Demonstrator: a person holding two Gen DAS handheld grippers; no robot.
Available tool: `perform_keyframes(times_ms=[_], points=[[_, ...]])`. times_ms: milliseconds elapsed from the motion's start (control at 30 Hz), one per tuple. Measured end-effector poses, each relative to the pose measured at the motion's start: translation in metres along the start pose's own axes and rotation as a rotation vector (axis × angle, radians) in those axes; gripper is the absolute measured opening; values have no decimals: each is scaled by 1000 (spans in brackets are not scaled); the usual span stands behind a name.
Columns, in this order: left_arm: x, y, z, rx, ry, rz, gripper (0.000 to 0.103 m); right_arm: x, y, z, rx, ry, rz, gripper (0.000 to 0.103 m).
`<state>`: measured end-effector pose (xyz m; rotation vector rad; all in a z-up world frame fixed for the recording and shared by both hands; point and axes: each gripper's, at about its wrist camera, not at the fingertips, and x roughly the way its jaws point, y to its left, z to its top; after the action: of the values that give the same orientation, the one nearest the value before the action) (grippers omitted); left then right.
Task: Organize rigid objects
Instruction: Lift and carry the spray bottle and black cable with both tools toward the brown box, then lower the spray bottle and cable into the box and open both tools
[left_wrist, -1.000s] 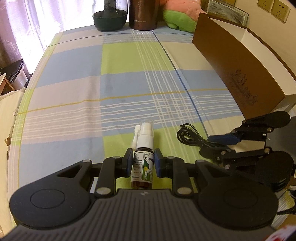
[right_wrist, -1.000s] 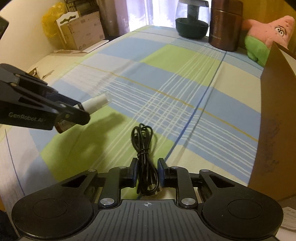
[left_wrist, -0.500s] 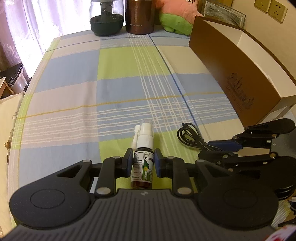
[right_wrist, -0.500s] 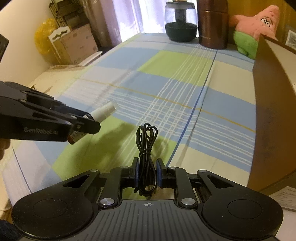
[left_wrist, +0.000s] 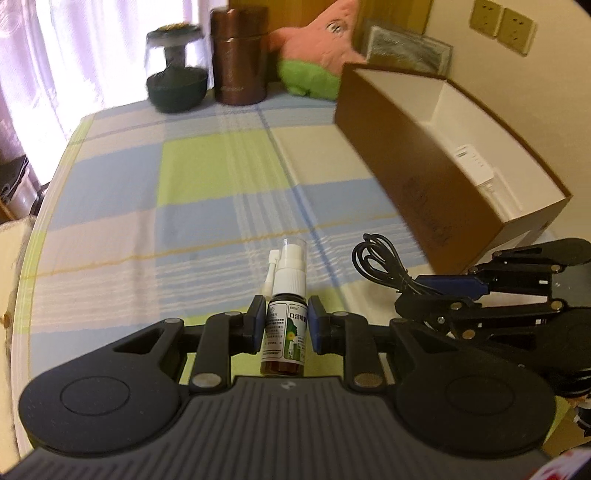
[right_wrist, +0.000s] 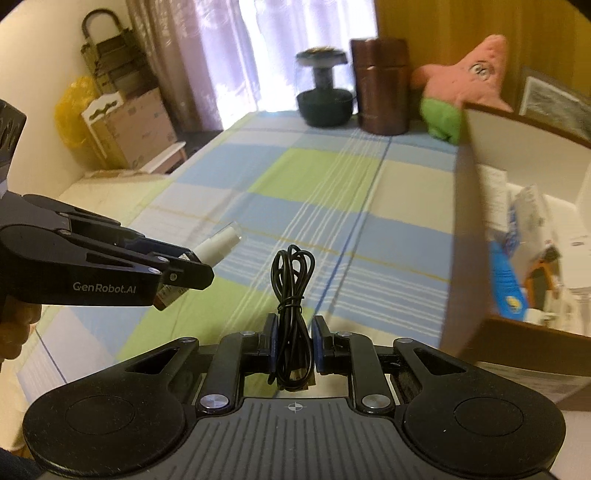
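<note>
Left hand-held gripper (left_wrist: 284, 323) clamps spray bottle (left_wrist: 285, 314), right hand-held gripper (right_wrist: 294, 349) clamps cable (right_wrist: 291, 306), beside brown box (left_wrist: 424, 184).

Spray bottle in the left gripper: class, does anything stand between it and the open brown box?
Only partly: the right gripper, holding the coiled black cable, sits between the spray bottle and the brown box. The box's near wall must also be cleared.

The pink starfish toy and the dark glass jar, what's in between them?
A brown canister stands between the starfish toy and the glass jar; both wrist views show it.
</note>
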<state>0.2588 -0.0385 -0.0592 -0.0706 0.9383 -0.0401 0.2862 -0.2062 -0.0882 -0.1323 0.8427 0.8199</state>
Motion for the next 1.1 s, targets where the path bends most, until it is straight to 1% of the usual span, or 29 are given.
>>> perform_keyframes(times_ms=[267,433,567,867,1100], points=[[-12,-39,28,65,-63,-55,20,-43,-23,7,50,-80,-56,15],[-9,-66,49,105,-95,-88,20,-68,-44,13,75,-125,-106,15],[-3,-91,67,135,-113,-118,20,-84,-66,17,97,-144,-144,15],[22,-142,112,183,-131,-160,20,-108,-128,28,141,-177,-234,15],[54,-174,149,226,-128,-147,20,-104,-181,44,175,-172,-293,15]])
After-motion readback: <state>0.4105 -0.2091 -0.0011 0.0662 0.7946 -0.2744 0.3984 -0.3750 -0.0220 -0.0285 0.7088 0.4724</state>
